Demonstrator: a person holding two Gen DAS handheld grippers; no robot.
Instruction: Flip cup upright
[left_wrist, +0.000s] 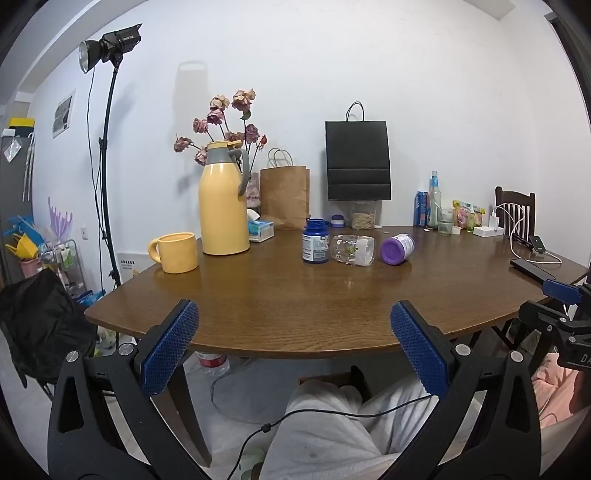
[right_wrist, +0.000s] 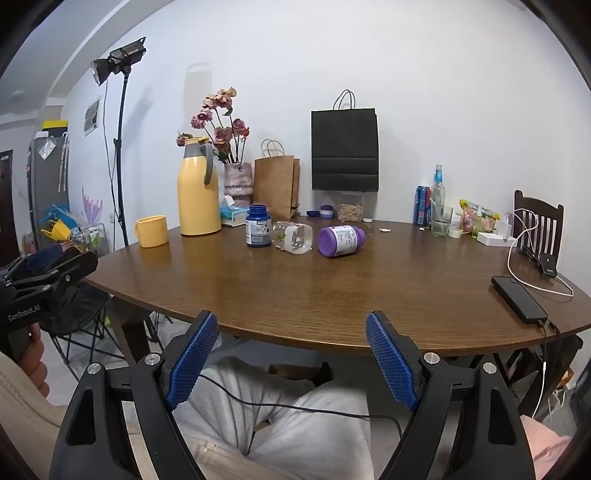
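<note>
Left wrist view shows your left gripper (left_wrist: 293, 347) with jaws spread wide, empty, low before the table (left_wrist: 295, 314); your right gripper (right_wrist: 291, 356) likewise gapes empty. The yellow cup (left_wrist: 175, 253) stands at the table's left, beside the yellow thermos (left_wrist: 223, 201); whether its mouth faces up is hard to make out. Wood surface, white wall.

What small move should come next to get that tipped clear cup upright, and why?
Probably reach the right tool forward toward the clear cup: it lies on its side mid-table between two bottles, and both tools hang open at the near table edge.
</note>
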